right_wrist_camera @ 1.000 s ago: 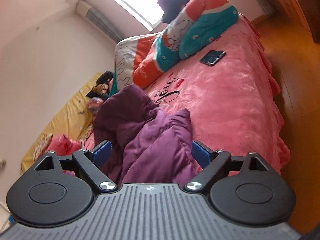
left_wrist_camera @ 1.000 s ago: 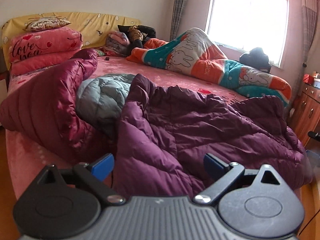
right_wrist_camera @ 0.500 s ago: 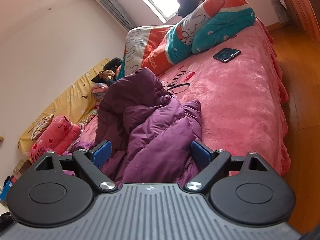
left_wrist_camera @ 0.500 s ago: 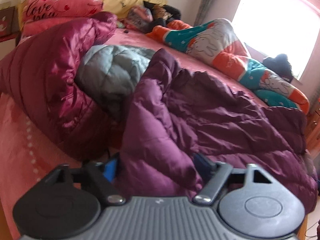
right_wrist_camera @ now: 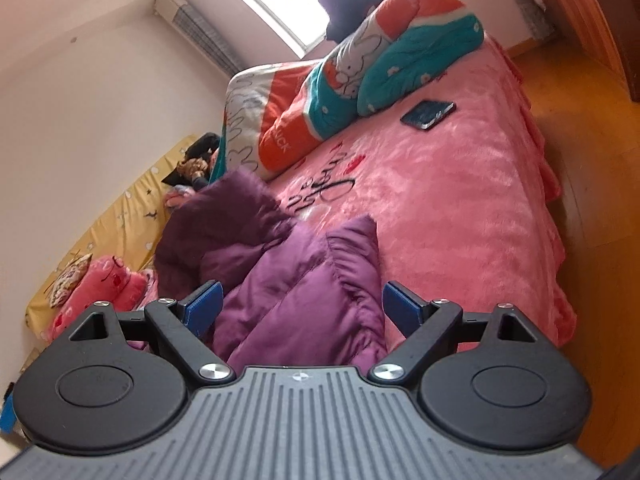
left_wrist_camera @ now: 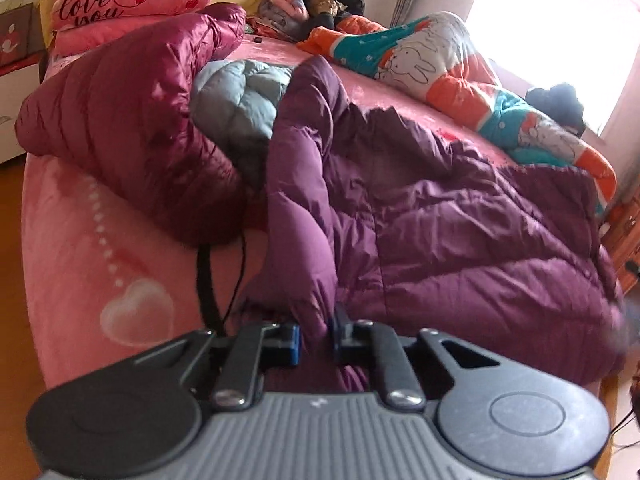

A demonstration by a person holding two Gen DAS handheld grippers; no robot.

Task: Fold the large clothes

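Your left gripper (left_wrist_camera: pixel 316 338) has just been closing, and its blue pads (left_wrist_camera: pixel 294 342) now pinch a fold at the near edge of the purple coat (left_wrist_camera: pixel 440 216); the grip looks clenched on fabric, not on air. Your right gripper (right_wrist_camera: pixel 302 306) is released, jaws spread wide, with the coat's other near corner (right_wrist_camera: pixel 304 292) bunched between them but not pressed by either pad.

The coat lies crumpled on the pink bed cover (left_wrist_camera: pixel 80 264). From the left gripper it runs away toward 1 o'clock, with its long axis sweeping from 12 out to 3 along the near side of the bed. From the right gripper the bulk rises toward 11 o'clock. So the left hand already has its end, and the right is the 1 that needs to close; my guess is that both corners must be held before you can lift and spread it flat.

The coat is a puffy quilted shell, slick and slightly shiny, stitched in broad panels, so it will probably slip and spring back. At 10 o'clock in the left view a glossy maroon coat (left_wrist_camera: pixel 128 128) is heaped over a grey quilted jacket (left_wrist_camera: pixel 240 100), touching your coat's raised edge. A dark phone (right_wrist_camera: pixel 428 114) lies well apart at 1 o'clock in the right view
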